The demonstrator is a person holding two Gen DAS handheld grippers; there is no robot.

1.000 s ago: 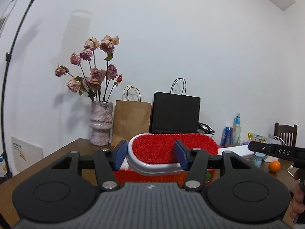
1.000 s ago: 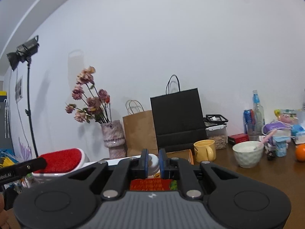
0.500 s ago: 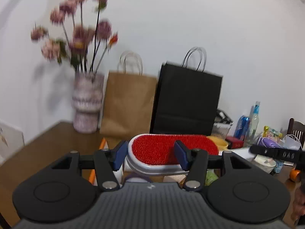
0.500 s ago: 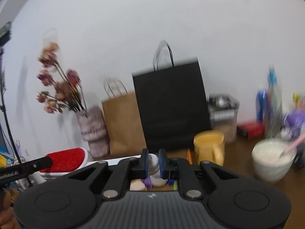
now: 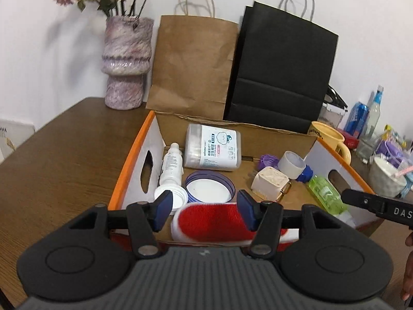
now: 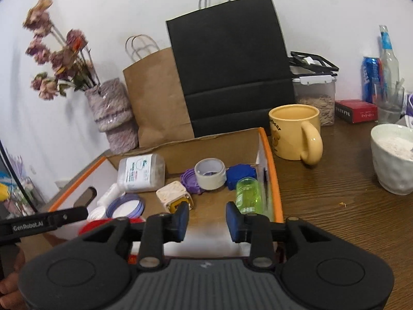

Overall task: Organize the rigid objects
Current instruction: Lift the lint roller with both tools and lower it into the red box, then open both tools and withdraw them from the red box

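In the left wrist view, a vase (image 5: 125, 62) stands at upper left on the wooden table (image 5: 64, 155), with a brown paper bag (image 5: 192, 64) and a black paper bag (image 5: 281, 69) to its right. Below them sits an open cardboard box (image 5: 134, 162) holding a small white bottle (image 5: 171, 166), a cotton-swab tub (image 5: 213, 151), a tape roll (image 5: 291, 164) and a green bottle (image 5: 325, 192). At lower centre the left gripper (image 5: 205, 210) is opening; a red brush (image 5: 209, 223) lies between its pads, the left pad clear of it. In the right wrist view, the right gripper (image 6: 206, 219) is opening with nothing between its pads, above the box's near edge. A yellow mug (image 6: 295, 131) stands right of the box.
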